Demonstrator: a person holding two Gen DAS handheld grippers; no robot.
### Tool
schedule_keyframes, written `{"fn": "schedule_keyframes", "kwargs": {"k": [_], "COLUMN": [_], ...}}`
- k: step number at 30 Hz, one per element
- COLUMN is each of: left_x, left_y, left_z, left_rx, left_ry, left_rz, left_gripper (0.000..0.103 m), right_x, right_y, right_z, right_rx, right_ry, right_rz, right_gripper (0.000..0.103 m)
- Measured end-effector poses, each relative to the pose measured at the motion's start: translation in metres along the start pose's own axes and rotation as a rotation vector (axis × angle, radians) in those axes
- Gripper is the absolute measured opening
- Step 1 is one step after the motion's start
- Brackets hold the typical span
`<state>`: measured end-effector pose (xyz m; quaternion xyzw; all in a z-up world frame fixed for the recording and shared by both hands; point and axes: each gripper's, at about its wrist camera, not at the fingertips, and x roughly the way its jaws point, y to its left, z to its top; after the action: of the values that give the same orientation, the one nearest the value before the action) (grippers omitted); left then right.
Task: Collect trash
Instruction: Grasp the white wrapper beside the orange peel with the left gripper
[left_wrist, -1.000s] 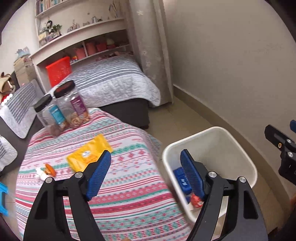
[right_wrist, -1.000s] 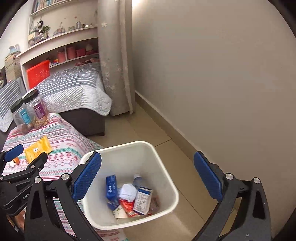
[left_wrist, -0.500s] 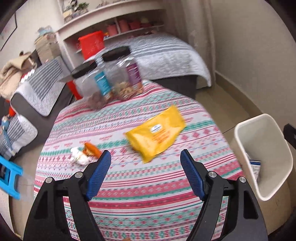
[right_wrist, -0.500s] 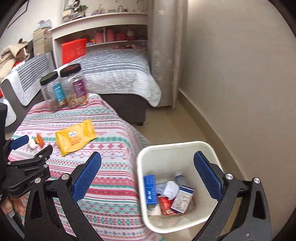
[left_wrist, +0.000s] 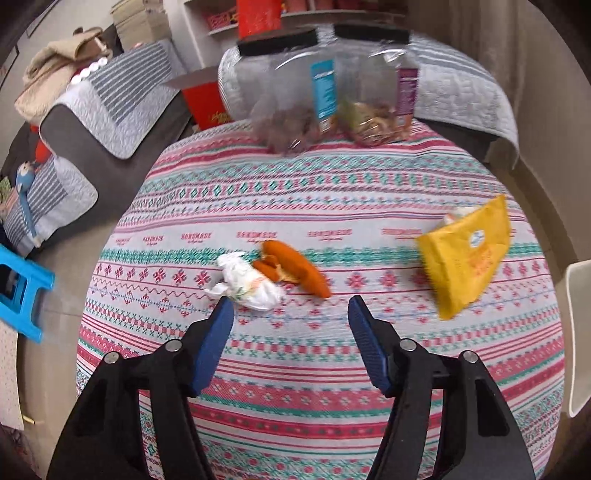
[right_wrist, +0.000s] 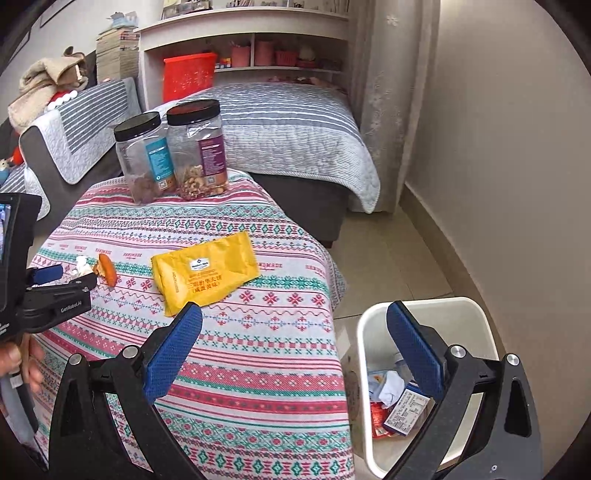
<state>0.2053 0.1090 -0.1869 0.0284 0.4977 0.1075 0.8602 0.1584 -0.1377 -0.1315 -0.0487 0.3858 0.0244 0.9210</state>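
Our left gripper (left_wrist: 290, 314), empty and narrowing, sits just short of the crumpled tissue (left_wrist: 247, 286) and orange peel (left_wrist: 295, 267); right gripper (right_wrist: 295, 321) wide open, farther away.

Crumpled white tissue (left_wrist: 246, 283) touching orange peel (left_wrist: 295, 266) on patterned cloth; yellow packet (left_wrist: 466, 255) flat nearby; white bin (right_wrist: 476, 314) holds wrappers.

Beige wall (right_wrist: 498, 147) on the right, pale tiled floor (right_wrist: 388, 266) below, a grey striped bed (right_wrist: 288, 125) against white shelves (right_wrist: 258, 44), curtain (right_wrist: 388, 92) hanging beside, blue stool (left_wrist: 18, 288) at left.
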Motion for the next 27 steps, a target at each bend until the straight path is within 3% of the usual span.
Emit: {"fn": "schedule_keyframes", "kwargs": {"k": [7,13,17,22,23,27], "left_x": [0.029,0.047,0.059,0.054,0.052,0.027], "left_y": [0.032,0.038,0.041,0.041,0.042,0.035], "left_z": [0.011,0.018,0.020,0.020,0.019,0.013], "left_rx": [-0.082,-0.112,-0.134,-0.127,-0.123,-0.083], "left_ry": [0.058,0.078,0.093,0.088,0.085,0.064], "left_rz": [-0.007,-0.017,-0.045,-0.063,-0.064,-0.073], "left_gripper": [0.049,0.046,0.035,0.028,0.015,0.014], "right_x": [0.013,0.021,0.026,0.034,0.037,0.049], "right_y": [0.009,0.015,0.015,0.012,0.011,0.011], "right_z": [0.006,0.009,0.010,0.012,0.013,0.015], "right_rx": [0.002,-0.008,-0.005,0.021,0.035,0.087], "right_ry": [0.018,0.028,0.039,0.057,0.062,0.088], "right_rz": [0.013,0.015,0.013,0.019,0.024,0.045], "right_gripper": [0.096,0.096,0.096,0.096,0.096,0.096]}}
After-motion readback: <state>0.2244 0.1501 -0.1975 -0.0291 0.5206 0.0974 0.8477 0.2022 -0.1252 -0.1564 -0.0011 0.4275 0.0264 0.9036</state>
